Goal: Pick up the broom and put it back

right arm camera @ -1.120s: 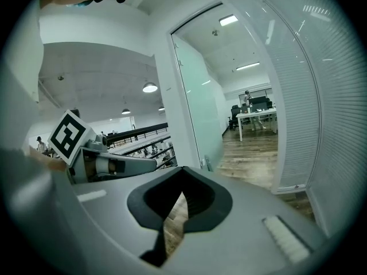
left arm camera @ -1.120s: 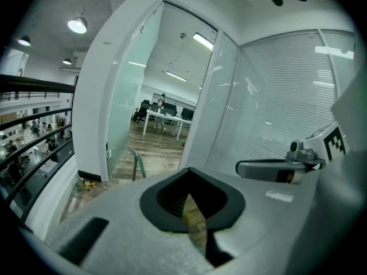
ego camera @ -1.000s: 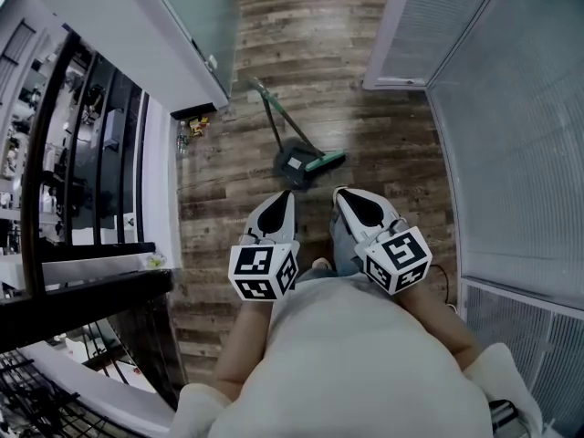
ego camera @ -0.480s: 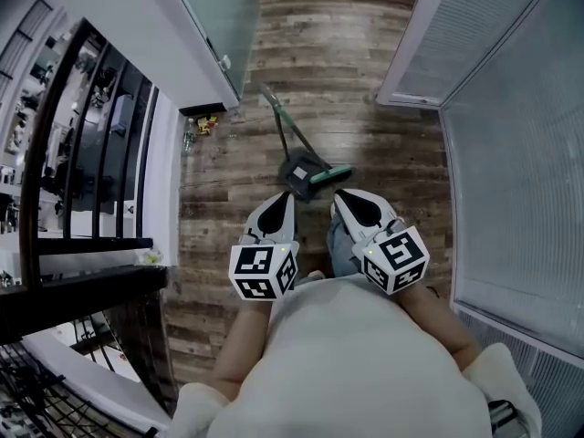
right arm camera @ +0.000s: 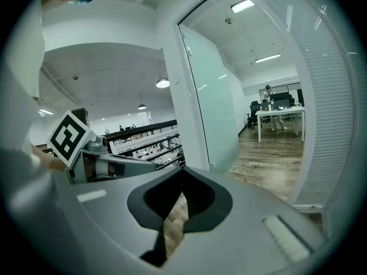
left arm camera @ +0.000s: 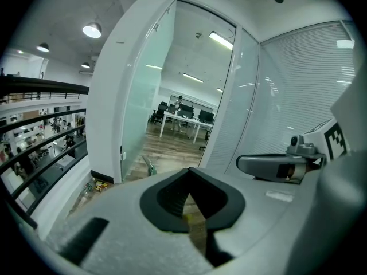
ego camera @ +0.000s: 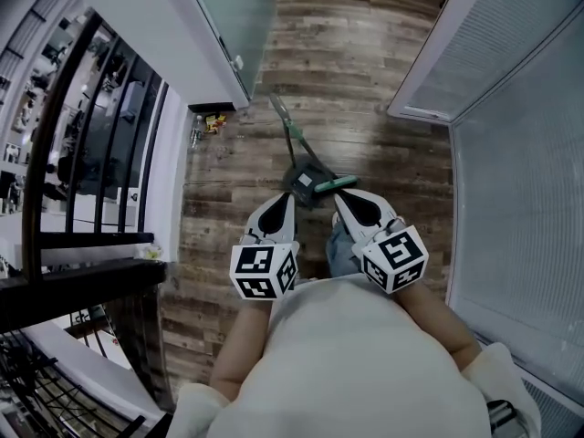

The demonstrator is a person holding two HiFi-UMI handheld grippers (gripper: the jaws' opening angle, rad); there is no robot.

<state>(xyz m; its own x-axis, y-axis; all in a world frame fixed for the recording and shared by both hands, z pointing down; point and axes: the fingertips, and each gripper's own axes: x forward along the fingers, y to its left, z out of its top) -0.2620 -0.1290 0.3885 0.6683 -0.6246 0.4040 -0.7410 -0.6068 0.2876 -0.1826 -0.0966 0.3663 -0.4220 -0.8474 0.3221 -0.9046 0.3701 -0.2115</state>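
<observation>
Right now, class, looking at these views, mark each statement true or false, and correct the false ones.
1. The broom lies on the floor. True.
2. The right tongs grip the broom. False: they are shut on nothing, and the broom lies just ahead of them.
3. A glass panel stands on the broom's left in the head view. True.
4. The floor is carpeted. False: it is wood planks.
5. The left tongs gape wide open. False: their jaws are together, with nothing held.
</observation>
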